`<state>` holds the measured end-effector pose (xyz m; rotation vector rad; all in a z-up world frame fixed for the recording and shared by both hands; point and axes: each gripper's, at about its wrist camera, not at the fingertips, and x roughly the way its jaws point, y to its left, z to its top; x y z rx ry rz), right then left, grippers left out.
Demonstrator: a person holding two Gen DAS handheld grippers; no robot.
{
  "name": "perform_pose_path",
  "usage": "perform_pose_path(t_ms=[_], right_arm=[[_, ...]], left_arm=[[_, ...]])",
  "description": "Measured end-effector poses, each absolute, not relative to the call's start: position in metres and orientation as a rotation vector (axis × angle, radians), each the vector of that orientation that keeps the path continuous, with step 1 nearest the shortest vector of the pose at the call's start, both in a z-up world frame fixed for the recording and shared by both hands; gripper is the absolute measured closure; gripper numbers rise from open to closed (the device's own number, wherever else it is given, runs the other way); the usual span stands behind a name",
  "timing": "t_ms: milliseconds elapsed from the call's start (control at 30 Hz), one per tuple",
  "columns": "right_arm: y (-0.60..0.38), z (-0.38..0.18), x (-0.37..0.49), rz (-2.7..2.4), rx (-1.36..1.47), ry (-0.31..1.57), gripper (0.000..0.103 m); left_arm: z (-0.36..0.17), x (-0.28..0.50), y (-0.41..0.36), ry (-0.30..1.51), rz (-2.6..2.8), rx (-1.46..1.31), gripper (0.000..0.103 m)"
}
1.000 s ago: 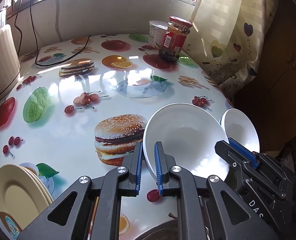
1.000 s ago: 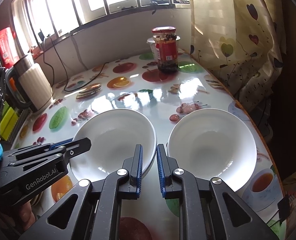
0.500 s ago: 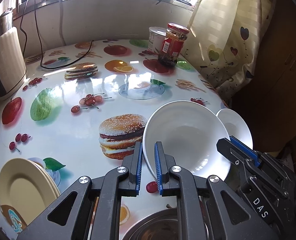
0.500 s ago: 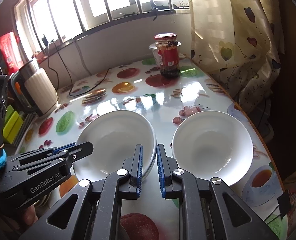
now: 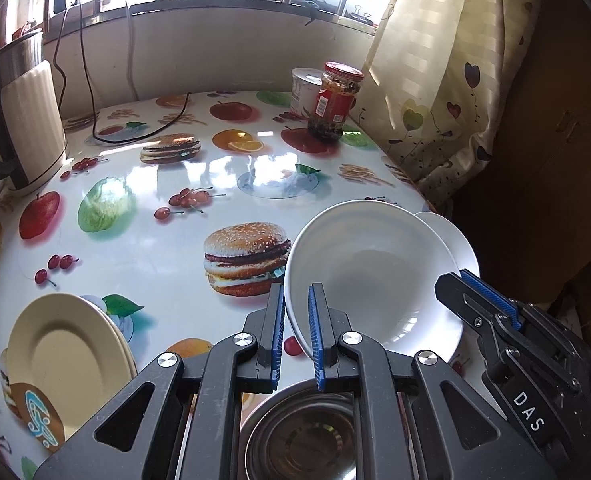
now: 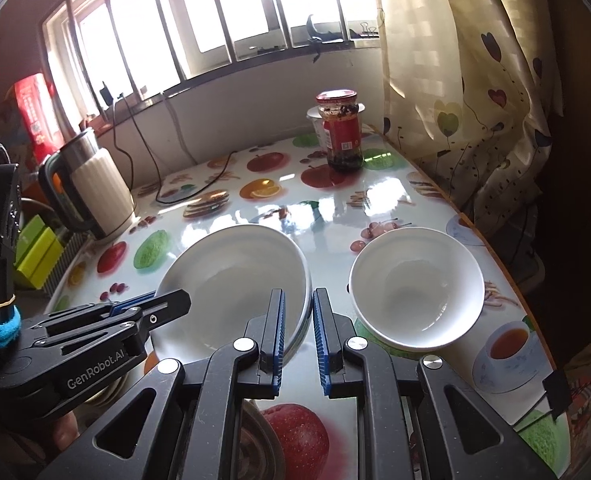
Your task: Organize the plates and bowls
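Observation:
Both grippers hold one large white bowl by opposite rims, lifted above the table. My left gripper is shut on its near-left rim. My right gripper is shut on the right rim of the same bowl. A second white bowl sits on the table to the right, near the edge; in the left wrist view only its rim shows behind the held bowl. A stack of cream plates lies at the front left. A steel bowl sits under my left gripper.
The table wears a glossy fruit-and-burger cloth. A cream kettle with a black cord stands at the back left. A red-lidded jar and a white tub stand at the back right. A curtain hangs along the right edge.
Both grippers have risen with the large bowl, which now sits higher and nearer the second bowl. The steel bowl has come into view below the left gripper.

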<state>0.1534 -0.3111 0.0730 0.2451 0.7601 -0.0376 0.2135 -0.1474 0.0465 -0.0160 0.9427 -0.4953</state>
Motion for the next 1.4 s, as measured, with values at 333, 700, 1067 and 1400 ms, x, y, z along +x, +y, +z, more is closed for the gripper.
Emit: perform_pose_path(t_ms=[333, 700, 1067, 1400], right_arm=[[-0.299, 0.085, 0.125, -0.032, 0.231, 0.737, 0.089], [-0.284, 0.087, 0.093, -0.023, 0.236, 0.729, 0.089], [-0.273, 0.066, 0.077, 0.002, 0.268, 0.784, 0.089], [-0.268, 0.054, 0.071, 0.014, 0.266, 0.81, 0.089]], left_arm=[[0.054, 0.187, -0.134, 0.924, -0.499, -0.025, 0.09], [0.051, 0.158, -0.117, 0.935, -0.506, -0.033, 0.09], [0.034, 0.143, -0.106, 0.976, -0.484, -0.024, 0.09], [0.024, 0.138, -0.101, 1.005, -0.462, -0.035, 0.09]])
